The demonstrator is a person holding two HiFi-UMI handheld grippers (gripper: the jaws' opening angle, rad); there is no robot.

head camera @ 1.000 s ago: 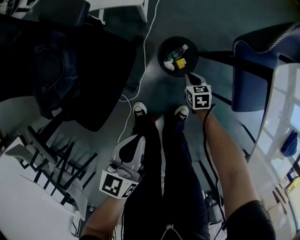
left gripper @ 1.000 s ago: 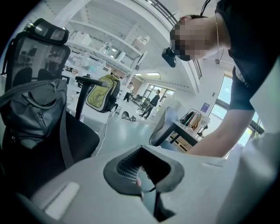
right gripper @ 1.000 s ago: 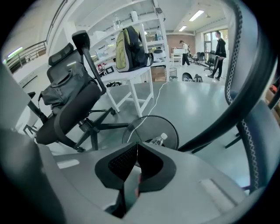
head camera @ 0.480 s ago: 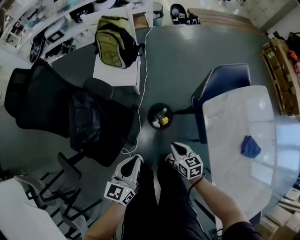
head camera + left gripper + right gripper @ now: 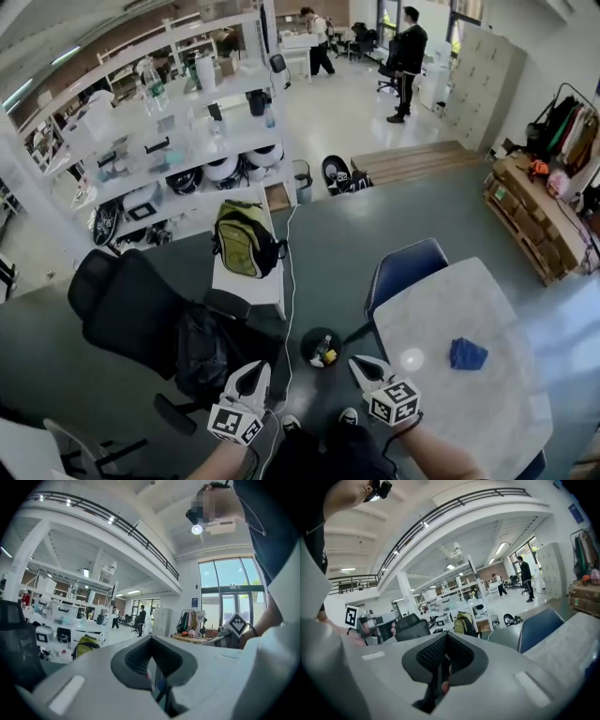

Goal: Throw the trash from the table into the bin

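Observation:
A round black bin (image 5: 322,349) stands on the dark floor just ahead of my feet, holding a clear bottle, something yellow and some white scraps. To its right a white marble-look table (image 5: 441,403) carries a crumpled blue thing (image 5: 467,353). In the head view my left gripper (image 5: 255,371) hangs low at the bin's left and my right gripper (image 5: 361,366) at its right, near the table's corner. Both point forward, away from me. In each gripper view the jaws are pressed together with nothing between them: left gripper (image 5: 151,645), right gripper (image 5: 445,643).
A black office chair (image 5: 131,309) with a dark bag stands at the left. A blue chair (image 5: 405,267) is tucked behind the table. A green backpack (image 5: 246,239) sits on a small white table. A white cable (image 5: 287,281) runs along the floor. Shelves and two people are far back.
The head view has tilted up from the floor to the whole room. My right gripper, at the bin's rim a second ago, has drawn back; both grippers now sit low and level.

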